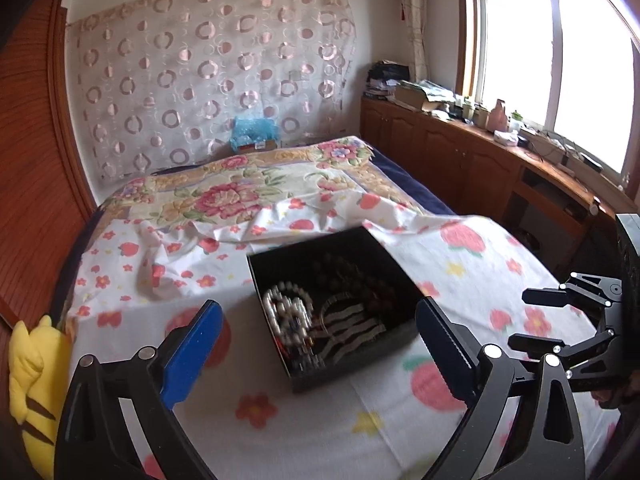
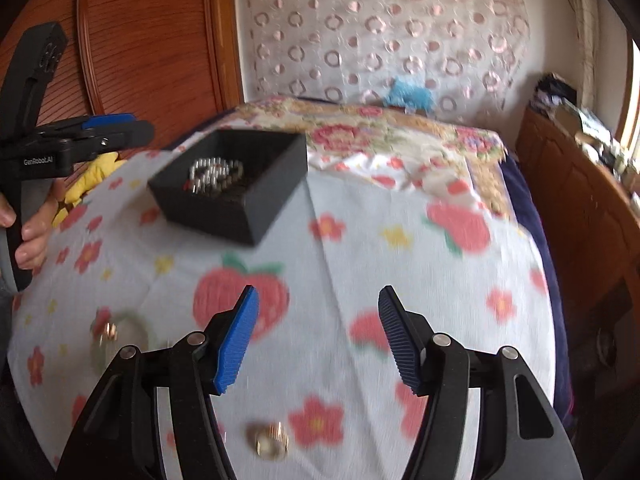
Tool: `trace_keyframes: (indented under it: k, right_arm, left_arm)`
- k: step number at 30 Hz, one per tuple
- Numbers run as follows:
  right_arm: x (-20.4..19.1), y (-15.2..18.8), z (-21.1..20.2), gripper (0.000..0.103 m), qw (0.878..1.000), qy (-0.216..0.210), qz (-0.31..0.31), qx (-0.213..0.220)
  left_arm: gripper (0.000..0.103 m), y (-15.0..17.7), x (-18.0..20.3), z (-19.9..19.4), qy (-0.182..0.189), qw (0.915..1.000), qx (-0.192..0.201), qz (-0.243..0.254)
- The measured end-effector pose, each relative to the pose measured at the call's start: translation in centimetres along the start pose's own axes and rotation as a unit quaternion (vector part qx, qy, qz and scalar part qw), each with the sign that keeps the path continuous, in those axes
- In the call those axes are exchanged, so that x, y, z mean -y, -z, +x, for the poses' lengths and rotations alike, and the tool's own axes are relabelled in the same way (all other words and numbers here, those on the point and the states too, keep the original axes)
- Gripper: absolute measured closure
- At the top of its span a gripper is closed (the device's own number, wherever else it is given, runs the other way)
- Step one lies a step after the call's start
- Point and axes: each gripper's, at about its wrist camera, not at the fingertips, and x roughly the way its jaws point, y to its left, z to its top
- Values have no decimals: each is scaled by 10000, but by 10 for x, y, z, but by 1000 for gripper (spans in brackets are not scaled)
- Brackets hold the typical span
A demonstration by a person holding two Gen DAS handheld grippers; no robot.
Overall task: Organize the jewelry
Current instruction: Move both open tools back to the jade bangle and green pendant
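The bed sheet [image 2: 360,240] is lying under the black box [image 1: 332,308] with jewelry, at twelve o'clock from the left gripper [image 1: 320,344], jaws wide, empty. The right gripper [image 2: 318,336] (jaws apart, empty) is hovering; gold ring [image 2: 272,440] at six o'clock.

**Where things sit on your bed**

The box [image 1: 344,308] sits on the bed [image 2: 400,264] with the bead bracelets [image 1: 288,312] inside it. In your right view, the box is far ahead on the left. Two rings [image 2: 272,438] lie on the sheet near you. One ring [image 2: 109,330] is further left.
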Motion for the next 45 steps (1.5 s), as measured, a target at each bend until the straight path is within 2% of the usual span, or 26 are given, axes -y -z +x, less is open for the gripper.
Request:
trace_keyframes:
  k: [6,11,16,25,30,37,45]
  right_arm:
    - [-4,42,-15,39,9995,-29,271,-146]
    - [-11,62,-33,39,9990,-20,448,-20]
    - [-20,75,-45,39,9990,24,445,56]
    - [-35,99,-58,39,9988,-19,470,104]
    - [-40,102,-60,39,9990,-34,426,155]
    - [-39,104,-59,39,9986,-125,466,205]
    - [-41,106,-60,39,9986,-69,454,270]
  left_arm:
    - [10,38,11,-10,44,9996,-284,42]
    - [10,75,24,-17,176,9983,-563,-24]
    - [10,103,36,-28,251,9974,-674,-1]
    - [10,120,66,-25,519,9944,-913,100]
    - [10,119,74,-14,389,9929,-1099,246]
    - [10,121,79,-11,391,9932,-1067,235]
    - [23,125,92,-6,283,9914,-1180,490]
